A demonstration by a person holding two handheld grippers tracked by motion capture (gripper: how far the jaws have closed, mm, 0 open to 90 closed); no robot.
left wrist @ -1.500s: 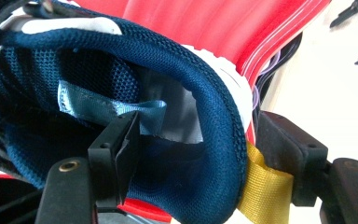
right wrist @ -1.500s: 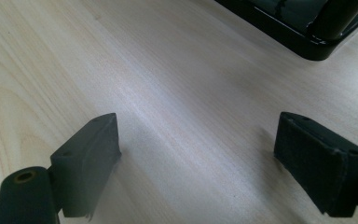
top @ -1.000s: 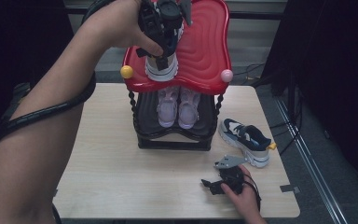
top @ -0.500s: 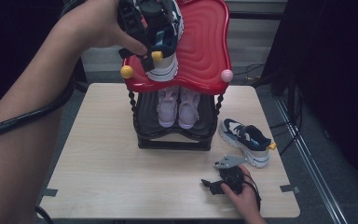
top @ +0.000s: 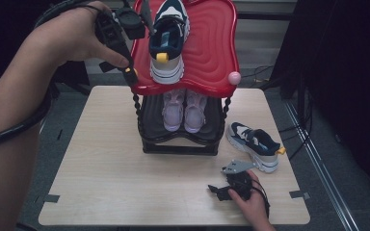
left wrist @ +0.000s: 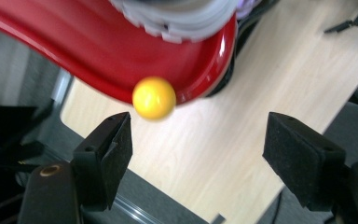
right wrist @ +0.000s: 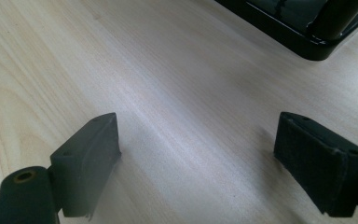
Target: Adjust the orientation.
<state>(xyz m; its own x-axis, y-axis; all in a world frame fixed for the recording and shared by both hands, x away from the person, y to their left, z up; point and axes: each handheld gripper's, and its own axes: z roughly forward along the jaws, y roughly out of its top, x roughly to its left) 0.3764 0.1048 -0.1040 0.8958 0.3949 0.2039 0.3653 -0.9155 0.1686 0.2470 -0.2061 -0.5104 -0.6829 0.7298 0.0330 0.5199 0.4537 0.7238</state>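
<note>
A two-tier shoe rack [top: 180,139] stood at the middle of the counter [top: 101,178], toward its far edge. A navy and white sneaker [top: 168,38] sat on the rack's red top shelf [top: 212,48], heel toward the near side, and a pair of pale pink shoes [top: 183,108] sat on the black lower shelf. A matching navy sneaker [top: 254,144] lay on the counter just right of the rack, near the right edge.

The left tool [left wrist: 196,140] hung in the air at the red shelf's left corner, jaws spread wide and holding nothing, with the yellow ball [left wrist: 154,98] on the shelf rim just beyond them and the sneaker's sole above.

The right tool [right wrist: 200,154] rested low at the near edge, right of centre, jaws spread and empty over bare wood, with the rack's black base [right wrist: 303,28] ahead of it.
</note>
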